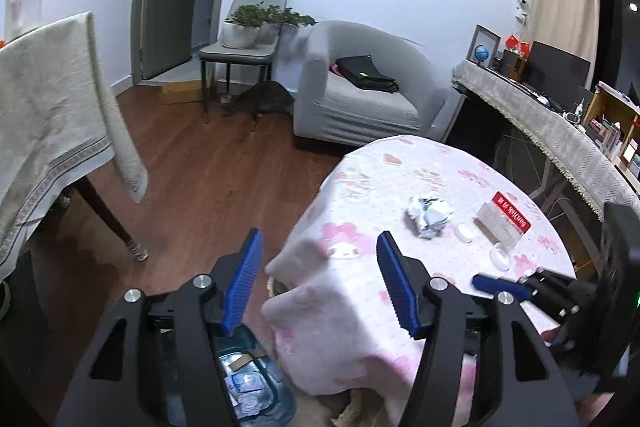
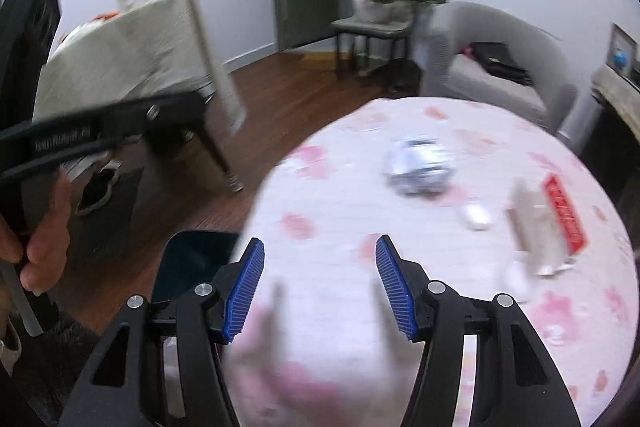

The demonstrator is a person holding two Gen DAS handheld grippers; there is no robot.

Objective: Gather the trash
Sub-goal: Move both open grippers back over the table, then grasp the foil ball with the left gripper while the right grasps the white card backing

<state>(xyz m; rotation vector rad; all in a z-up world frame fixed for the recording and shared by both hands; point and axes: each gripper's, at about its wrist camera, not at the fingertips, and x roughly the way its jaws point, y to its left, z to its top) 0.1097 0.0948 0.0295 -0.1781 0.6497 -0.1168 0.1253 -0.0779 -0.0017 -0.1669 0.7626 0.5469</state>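
Note:
A crumpled white and grey wrapper (image 1: 428, 217) lies on the round table with the pink flowered cloth (image 1: 360, 311). It also shows, blurred, in the right wrist view (image 2: 418, 165). A red and white packet (image 1: 505, 223) and two small white lids (image 1: 465, 231) lie beside it. A blue bin (image 1: 250, 383) holding scraps stands on the floor under the table edge. My left gripper (image 1: 318, 283) is open and empty over the table's near edge, above the bin. My right gripper (image 2: 320, 285) is open and empty above the table, short of the wrapper.
A grey armchair (image 1: 360, 87) with a black bag stands behind the table. A chair with potted plants (image 1: 256, 27) stands by the door. A cloth-covered table (image 1: 48, 115) is at the left, a long shelf (image 1: 560, 131) at the right. The floor is wooden.

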